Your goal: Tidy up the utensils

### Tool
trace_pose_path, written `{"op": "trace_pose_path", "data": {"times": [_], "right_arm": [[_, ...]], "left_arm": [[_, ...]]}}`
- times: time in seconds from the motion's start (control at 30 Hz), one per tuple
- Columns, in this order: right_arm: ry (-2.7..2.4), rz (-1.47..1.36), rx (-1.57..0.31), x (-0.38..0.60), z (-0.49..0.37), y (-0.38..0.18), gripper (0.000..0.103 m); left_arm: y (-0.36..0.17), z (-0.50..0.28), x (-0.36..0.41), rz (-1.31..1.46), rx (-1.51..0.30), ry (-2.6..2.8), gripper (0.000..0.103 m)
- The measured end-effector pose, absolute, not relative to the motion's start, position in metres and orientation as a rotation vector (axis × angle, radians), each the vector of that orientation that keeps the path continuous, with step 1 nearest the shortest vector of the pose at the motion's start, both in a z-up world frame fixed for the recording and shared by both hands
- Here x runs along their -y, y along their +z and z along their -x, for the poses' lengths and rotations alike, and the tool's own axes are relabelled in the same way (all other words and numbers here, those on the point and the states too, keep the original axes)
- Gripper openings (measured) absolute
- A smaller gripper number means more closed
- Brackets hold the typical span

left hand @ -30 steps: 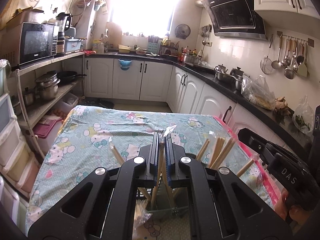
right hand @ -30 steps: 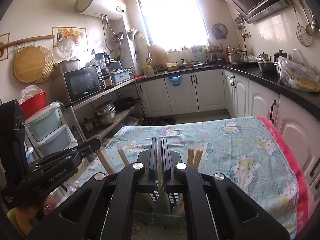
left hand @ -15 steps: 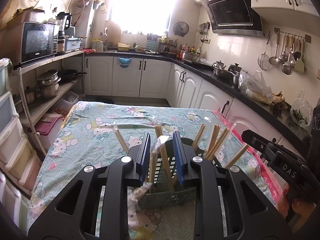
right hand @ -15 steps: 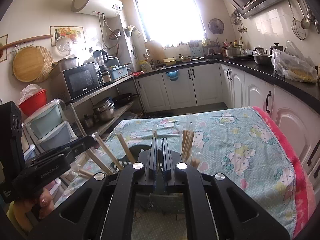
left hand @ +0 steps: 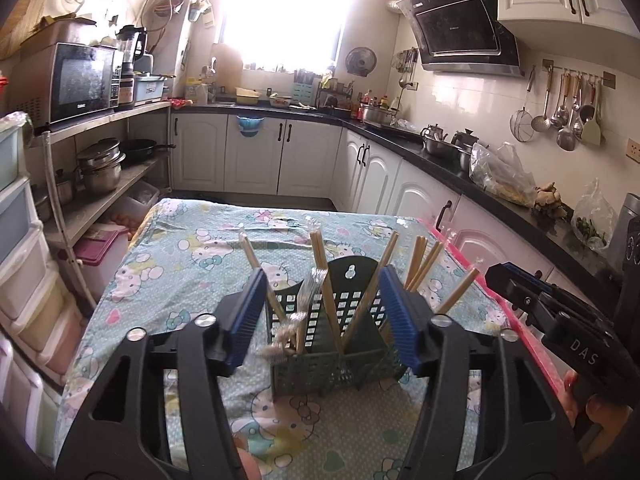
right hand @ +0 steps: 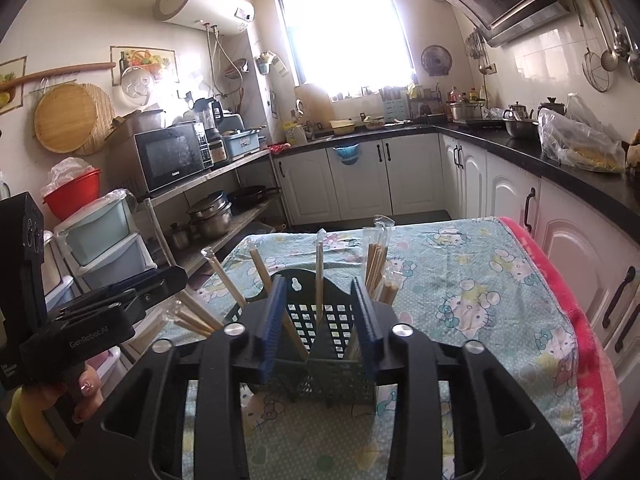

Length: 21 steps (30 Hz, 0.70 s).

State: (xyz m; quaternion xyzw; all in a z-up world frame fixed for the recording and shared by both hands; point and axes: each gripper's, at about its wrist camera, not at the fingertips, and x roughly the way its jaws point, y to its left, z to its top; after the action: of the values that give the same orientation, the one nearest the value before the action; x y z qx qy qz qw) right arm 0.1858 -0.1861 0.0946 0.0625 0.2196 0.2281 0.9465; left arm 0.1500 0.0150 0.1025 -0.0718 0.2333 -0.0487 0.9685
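A dark green perforated utensil holder (left hand: 336, 332) stands on the table, also in the right wrist view (right hand: 320, 328). Several wrapped wooden chopsticks (left hand: 324, 276) stand tilted in its compartments; they also show in the right wrist view (right hand: 376, 264). My left gripper (left hand: 322, 316) is open and empty, its blue pads on either side of the holder, a little above and behind it. My right gripper (right hand: 318, 320) is open and empty, also just behind the holder. Each gripper shows at the edge of the other's view: the right (left hand: 560, 320) and the left (right hand: 100, 316).
The table carries a teal cartoon-print cloth (left hand: 188, 264) with a pink edge (right hand: 576, 320) on the right. White cabinets under a black counter (left hand: 460, 176) run along the right. A shelf with pots (left hand: 100, 164) and plastic drawers (left hand: 20, 280) stands to the left.
Both grippers were shut on chopsticks over the holder, then opened and let them drop in. Both have drawn back, so the whole holder now shows.
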Motion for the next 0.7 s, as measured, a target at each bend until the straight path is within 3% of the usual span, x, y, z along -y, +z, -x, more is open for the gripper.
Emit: {"op": "trace_pose_path", "data": {"times": [0.53, 0.7], "right_arm": [[0.459, -0.054, -0.45, 0.188, -0.144, 0.075, 0.063], [0.453, -0.046, -0.459, 0.191, -0.132, 0.065, 0.07]], "left_arm": [[0.09, -0.104, -0.012, 0.16, -0.485, -0.134, 0.091], [0.08, -0.095, -0.011, 0.169, -0.502, -0.136, 0.092]]}}
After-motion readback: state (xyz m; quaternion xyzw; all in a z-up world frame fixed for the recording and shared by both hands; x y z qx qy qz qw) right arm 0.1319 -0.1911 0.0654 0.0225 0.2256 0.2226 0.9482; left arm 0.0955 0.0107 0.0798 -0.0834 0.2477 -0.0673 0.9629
